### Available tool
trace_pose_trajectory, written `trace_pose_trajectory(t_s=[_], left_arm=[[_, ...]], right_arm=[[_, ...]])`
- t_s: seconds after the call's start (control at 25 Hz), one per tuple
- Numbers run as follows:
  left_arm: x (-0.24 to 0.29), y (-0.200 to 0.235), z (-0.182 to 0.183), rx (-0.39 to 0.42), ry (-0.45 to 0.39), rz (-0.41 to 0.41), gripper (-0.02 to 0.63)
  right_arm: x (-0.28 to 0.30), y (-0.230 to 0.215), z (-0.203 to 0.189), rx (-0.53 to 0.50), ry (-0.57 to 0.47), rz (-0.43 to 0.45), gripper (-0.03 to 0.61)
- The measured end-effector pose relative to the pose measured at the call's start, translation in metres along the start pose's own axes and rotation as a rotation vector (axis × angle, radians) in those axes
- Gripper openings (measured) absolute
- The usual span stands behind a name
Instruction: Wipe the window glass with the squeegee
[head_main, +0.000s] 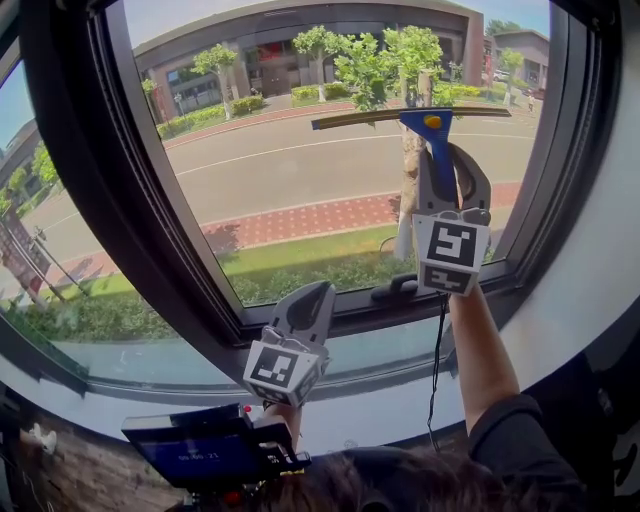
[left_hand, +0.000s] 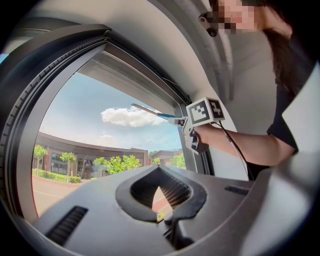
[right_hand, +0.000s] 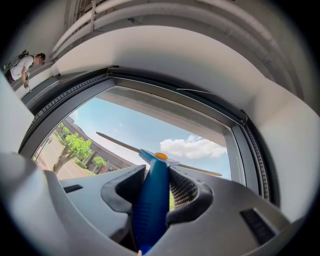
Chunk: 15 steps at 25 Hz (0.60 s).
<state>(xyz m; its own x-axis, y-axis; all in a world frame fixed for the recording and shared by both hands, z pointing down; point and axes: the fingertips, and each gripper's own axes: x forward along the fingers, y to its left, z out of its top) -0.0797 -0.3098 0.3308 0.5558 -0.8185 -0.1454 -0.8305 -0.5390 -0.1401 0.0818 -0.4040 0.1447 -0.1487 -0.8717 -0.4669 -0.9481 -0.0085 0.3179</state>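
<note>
The left hand-held gripper (head_main: 306, 300) sits low at 6 o'clock, pointing up at the lower window frame (head_main: 350, 318). Its jaws are drawn together with nothing between them. The right forearm (head_main: 480, 350), bare below a dark sleeve, reaches straight up from 5 o'clock toward 1 o'clock. The right hand-held gripper (head_main: 452, 165) is held high before the pane, jaws clamped on the blue handle of the squeegee (head_main: 436, 135). The blade lies level and appears to rest against the window glass (head_main: 290, 180) near the top, at 1 o'clock, with the handle hanging from its middle. Beyond the glass are lawn, brick path, road, trees and buildings.
</note>
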Motion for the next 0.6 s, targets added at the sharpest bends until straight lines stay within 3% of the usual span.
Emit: trace_pose_trajectory(t_s=[0.6], left_arm=[[0.003,-0.003,-0.002,-0.004,0.005,-0.005,0.002]], right_arm=[[-0.034,0.015,-0.055,0.023,0.082,0.013,0.141]])
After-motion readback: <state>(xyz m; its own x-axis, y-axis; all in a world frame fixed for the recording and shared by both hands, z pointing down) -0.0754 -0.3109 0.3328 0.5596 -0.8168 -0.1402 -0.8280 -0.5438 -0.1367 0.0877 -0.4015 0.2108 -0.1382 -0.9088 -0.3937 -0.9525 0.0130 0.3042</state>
